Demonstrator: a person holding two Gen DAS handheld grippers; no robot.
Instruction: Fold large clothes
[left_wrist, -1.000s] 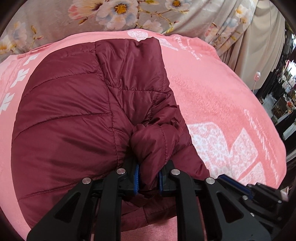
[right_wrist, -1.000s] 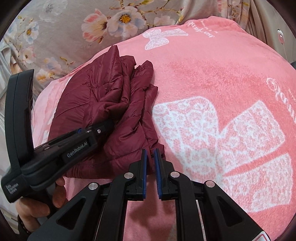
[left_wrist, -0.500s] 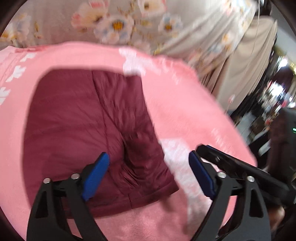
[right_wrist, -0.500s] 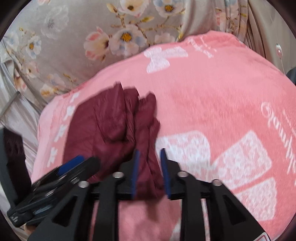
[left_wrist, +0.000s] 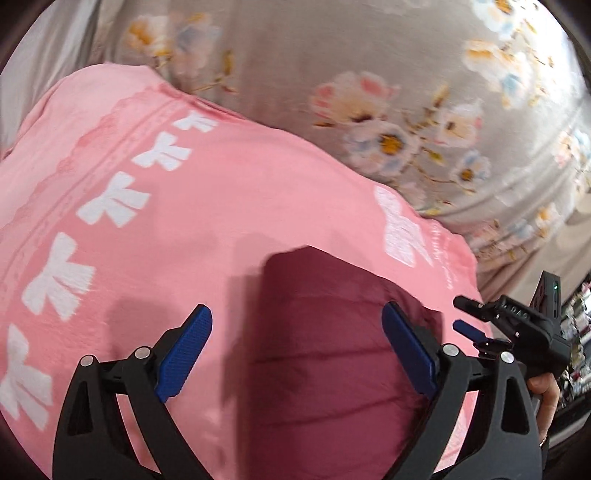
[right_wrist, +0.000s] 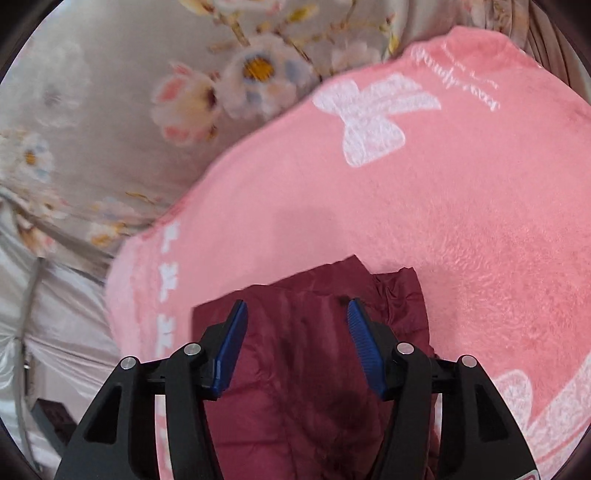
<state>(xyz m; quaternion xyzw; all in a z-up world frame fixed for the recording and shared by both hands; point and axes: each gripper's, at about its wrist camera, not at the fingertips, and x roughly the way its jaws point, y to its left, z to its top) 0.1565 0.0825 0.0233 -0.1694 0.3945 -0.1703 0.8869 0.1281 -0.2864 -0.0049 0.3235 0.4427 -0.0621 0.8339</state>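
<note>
A dark red quilted jacket (left_wrist: 332, 350) lies folded on a pink blanket (left_wrist: 221, 206) with white bow prints. My left gripper (left_wrist: 295, 350) is open and empty, above the jacket's left part. The jacket also shows in the right wrist view (right_wrist: 306, 387). My right gripper (right_wrist: 295, 343) is open and empty, hovering over the jacket's far edge. The right gripper's body (left_wrist: 517, 332) shows at the right edge of the left wrist view, held by a hand.
A grey floral curtain (left_wrist: 369, 92) hangs behind the blanket. The blanket's edge drops off on the left in the right wrist view (right_wrist: 122, 280), with white fabric (right_wrist: 55, 314) below. The pink blanket (right_wrist: 461, 221) stretches away to the right of the jacket.
My left gripper let go of the jacket fold and opened wide. My right gripper opened too. Both lifted and pulled back, so the jacket sits lower in both views.
</note>
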